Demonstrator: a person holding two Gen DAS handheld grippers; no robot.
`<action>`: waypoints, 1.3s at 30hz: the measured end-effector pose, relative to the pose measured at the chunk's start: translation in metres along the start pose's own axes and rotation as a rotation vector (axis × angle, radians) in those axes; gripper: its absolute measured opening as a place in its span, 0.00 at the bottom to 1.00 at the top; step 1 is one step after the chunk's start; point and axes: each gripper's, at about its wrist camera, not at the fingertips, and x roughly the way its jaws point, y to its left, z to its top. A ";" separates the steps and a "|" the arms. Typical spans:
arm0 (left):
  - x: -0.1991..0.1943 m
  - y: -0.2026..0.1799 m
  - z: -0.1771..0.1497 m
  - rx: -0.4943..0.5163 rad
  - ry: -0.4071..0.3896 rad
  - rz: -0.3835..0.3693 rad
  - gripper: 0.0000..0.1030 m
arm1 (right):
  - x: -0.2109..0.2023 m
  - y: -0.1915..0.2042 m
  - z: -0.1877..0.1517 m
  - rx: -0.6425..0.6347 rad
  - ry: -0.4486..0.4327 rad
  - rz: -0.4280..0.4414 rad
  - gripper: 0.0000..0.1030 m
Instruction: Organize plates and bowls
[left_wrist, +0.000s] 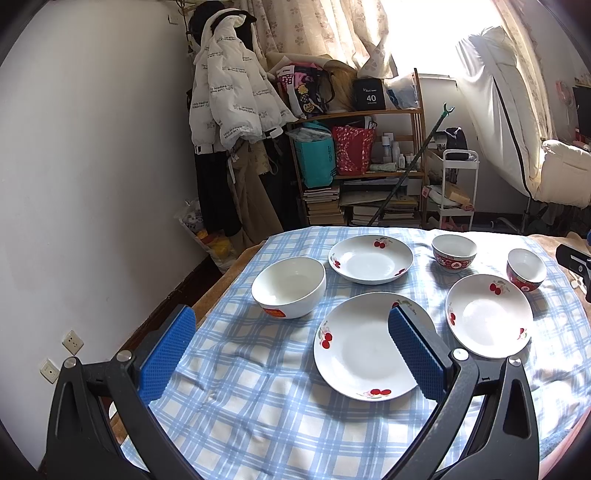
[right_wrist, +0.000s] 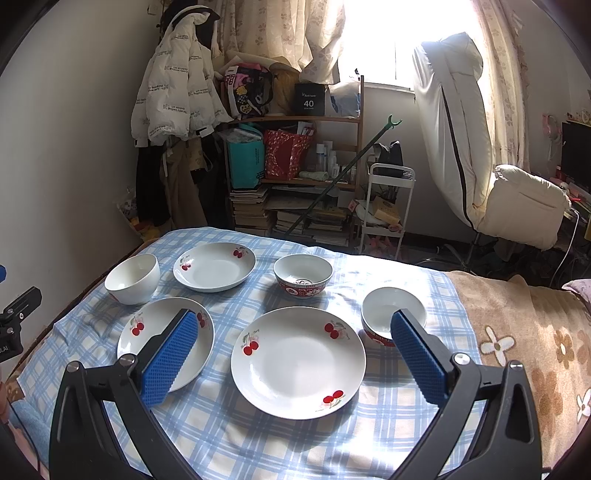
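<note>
- The left tongs (left_wrist: 291, 350) are spread wide and hold nothing; they hang above the blue checked cloth (left_wrist: 258, 406) that covers the surface.
- In the left wrist view, one cherry-print plate (left_wrist: 365, 350) lies under the right-hand blue pad (left_wrist: 415, 354), which overlaps the plate's rim at about 2 o'clock. The gap between the pads shows mostly bare cloth.
- The large white bowl (left_wrist: 290, 286) sits at about 12 o'clock from the left tongs, apart from them, with a second cherry plate (left_wrist: 370, 258) just beside it at 2 o'clock.
- A third cherry plate (left_wrist: 489, 315) lies at 3 o'clock of the left tongs, with two red-patterned bowls (left_wrist: 454, 253) (left_wrist: 526, 269) beyond it.
- The right tongs (right_wrist: 295, 354) are also wide open and empty.
- In the right wrist view, the middle cherry plate (right_wrist: 298, 363) lies squarely between the two pads, touching neither as far as can be seen.
- The left-hand pad (right_wrist: 170, 363) overlaps another plate (right_wrist: 147, 339) at 9 o'clock; the right-hand pad (right_wrist: 419, 356) overlaps the small red-patterned bowl (right_wrist: 391, 314) at 2 o'clock.
- The other red bowl (right_wrist: 303, 275) stands at 12 o'clock, well apart from the right tongs.
</note>
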 end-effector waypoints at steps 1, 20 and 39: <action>0.000 0.000 0.000 0.001 0.000 -0.001 0.99 | 0.000 0.000 0.000 0.000 0.000 0.000 1.00; 0.001 -0.001 -0.003 0.006 0.005 -0.001 0.99 | -0.001 -0.001 0.001 -0.001 -0.002 0.000 1.00; 0.003 -0.003 -0.004 0.017 0.009 -0.002 0.99 | -0.001 -0.001 0.001 0.002 -0.005 0.000 1.00</action>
